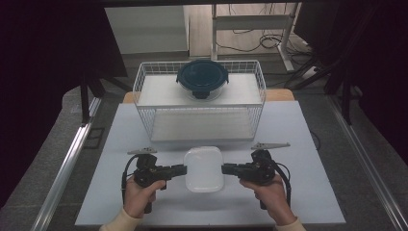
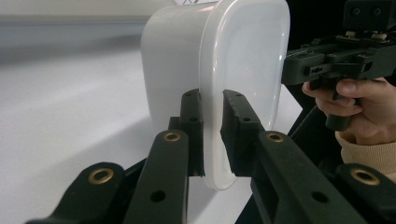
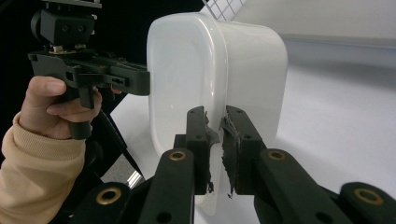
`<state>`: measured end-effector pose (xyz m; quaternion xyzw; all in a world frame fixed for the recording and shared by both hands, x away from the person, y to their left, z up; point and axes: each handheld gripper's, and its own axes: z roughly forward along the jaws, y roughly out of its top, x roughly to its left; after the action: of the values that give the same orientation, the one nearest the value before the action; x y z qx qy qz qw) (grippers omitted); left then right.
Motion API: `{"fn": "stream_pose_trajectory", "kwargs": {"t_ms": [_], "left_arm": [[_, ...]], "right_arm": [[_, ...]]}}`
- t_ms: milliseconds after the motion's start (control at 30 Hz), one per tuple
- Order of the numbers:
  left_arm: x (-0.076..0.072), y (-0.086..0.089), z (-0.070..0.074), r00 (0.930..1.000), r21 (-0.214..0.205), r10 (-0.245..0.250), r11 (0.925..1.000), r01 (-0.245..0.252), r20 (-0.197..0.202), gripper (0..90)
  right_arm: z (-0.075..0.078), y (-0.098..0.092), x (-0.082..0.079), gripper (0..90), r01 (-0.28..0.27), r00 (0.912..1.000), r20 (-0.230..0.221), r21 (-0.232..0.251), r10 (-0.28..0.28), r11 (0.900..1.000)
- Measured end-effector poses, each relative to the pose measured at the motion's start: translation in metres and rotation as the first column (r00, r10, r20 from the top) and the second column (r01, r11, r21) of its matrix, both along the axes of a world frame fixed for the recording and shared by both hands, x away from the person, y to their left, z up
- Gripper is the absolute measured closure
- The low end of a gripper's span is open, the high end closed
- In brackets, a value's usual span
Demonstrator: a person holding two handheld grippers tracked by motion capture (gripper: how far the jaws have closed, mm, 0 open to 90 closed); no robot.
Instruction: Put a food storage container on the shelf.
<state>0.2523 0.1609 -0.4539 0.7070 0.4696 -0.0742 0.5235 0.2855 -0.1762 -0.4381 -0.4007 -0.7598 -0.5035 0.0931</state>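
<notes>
Your left gripper (image 1: 184, 169) is clamped on the left rim of the white plastic container (image 1: 204, 168), jaws nearly closed with the lid edge pinched between the pads. Your right gripper (image 1: 224, 168) pinches the right rim the same way. The container sits between both grippers, over the near middle of the white table (image 1: 308, 192), just in front of the wire basket (image 1: 199, 122). A dark-lidded round container (image 1: 202, 78) rests on the basket's top shelf.
</notes>
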Motion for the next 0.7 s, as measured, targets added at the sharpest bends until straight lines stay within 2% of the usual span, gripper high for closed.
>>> {"fn": "stream_pose_trajectory", "kwargs": {"t_ms": [433,700], "left_arm": [[-0.003,0.001,0.014,0.9993,0.012,-0.004,0.9999,0.004,0.038,79.3],[0.003,0.003,0.025,0.9983,0.017,0.001,0.9999,-0.002,0.057,79.3]], "right_arm": [[0.015,0.001,-0.006,80.5,-0.002,0.9989,0.048,0.005,0.001,1.0000],[0.027,0.005,0.001,80.5,-0.007,0.9972,0.074,-0.006,0.007,1.0000]]}}
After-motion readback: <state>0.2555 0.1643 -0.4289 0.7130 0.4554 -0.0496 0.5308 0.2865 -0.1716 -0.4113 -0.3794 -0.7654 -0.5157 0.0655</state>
